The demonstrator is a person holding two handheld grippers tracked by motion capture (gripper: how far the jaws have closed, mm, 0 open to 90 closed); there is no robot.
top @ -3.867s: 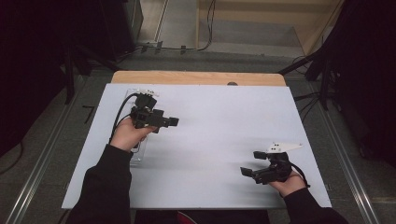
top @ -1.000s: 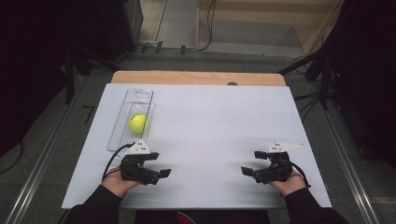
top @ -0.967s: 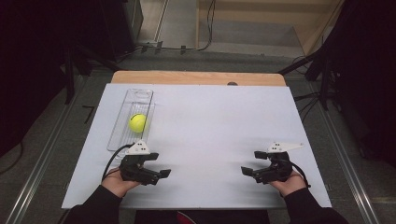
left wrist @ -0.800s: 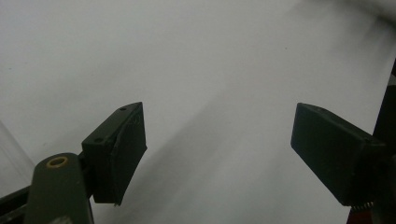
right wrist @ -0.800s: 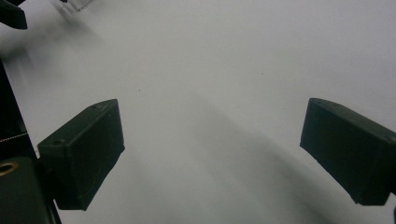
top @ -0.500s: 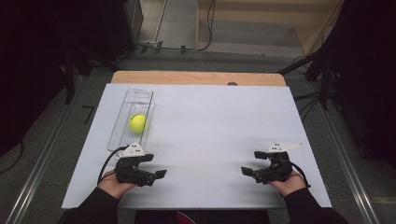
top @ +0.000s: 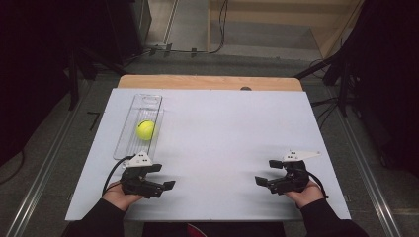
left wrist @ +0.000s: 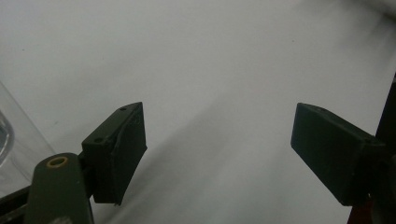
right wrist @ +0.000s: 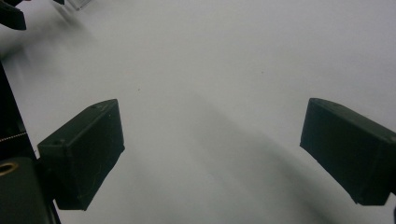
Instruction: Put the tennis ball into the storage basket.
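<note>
The yellow ball (top: 145,129) is now lying in the clear tray (top: 129,143); the left gripper (top: 165,177), jaws apart and empty, is resting back near the table edge, so placement is probably finished. The right gripper (top: 266,172) is idling, jaws wide

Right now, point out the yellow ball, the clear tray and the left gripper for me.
yellow ball (top: 145,129), high view, middle of the ball.
clear tray (top: 146,99), high view, bare far end of its floor.
left gripper (top: 165,177), high view, midway between its open fingertips.
</note>
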